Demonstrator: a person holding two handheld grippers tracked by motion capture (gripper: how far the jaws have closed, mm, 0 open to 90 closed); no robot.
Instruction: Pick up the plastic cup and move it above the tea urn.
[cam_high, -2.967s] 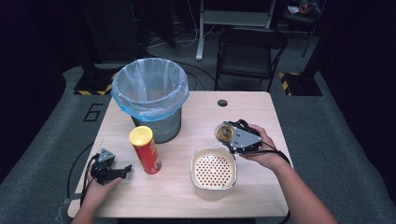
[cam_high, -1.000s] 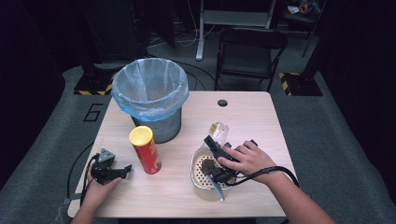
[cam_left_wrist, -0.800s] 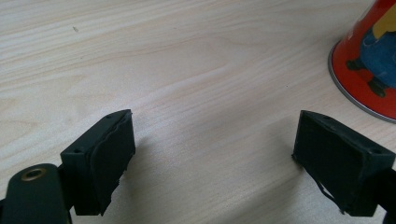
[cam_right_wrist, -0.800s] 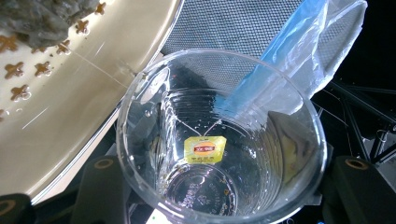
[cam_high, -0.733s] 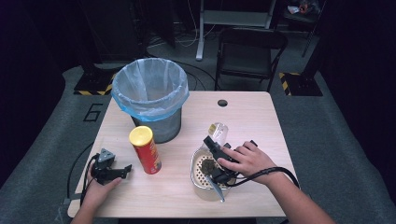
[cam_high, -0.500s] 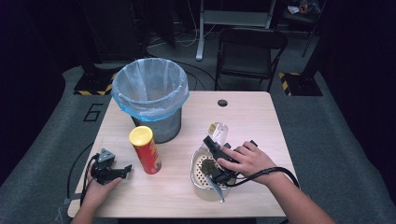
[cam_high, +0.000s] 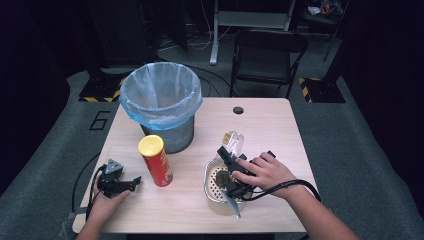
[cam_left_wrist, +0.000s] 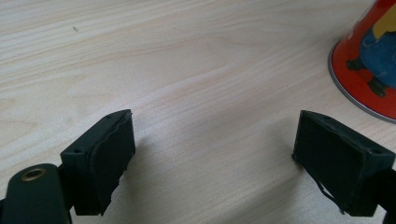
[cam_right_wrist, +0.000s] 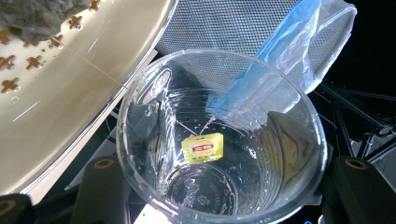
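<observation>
table (cam_high: 280, 125) with can (cam_high: 155, 160), bin (cam_high: 161, 107), strainer (cam_high: 214, 192)

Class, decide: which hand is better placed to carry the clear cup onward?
Right. The right gripper already clamps the clear plastic cup over the strainer bowl; the left gripper rests open beside the red can.

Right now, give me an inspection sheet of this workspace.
Surface: pale wooden table, dry where bare.
Job's things: clear plastic cup, tipped over the perforated strainer bowl; a yellow tea tag clings inside it, a wet clump lies in the strainer.
Clutter: red chip can, upright; lined mesh bin.
Grippers: right gripper shut on the cup; left gripper open, resting on the table.
Cables: one trails from each gripper.
Surroundings: dark room, folding chair behind the table.
</observation>
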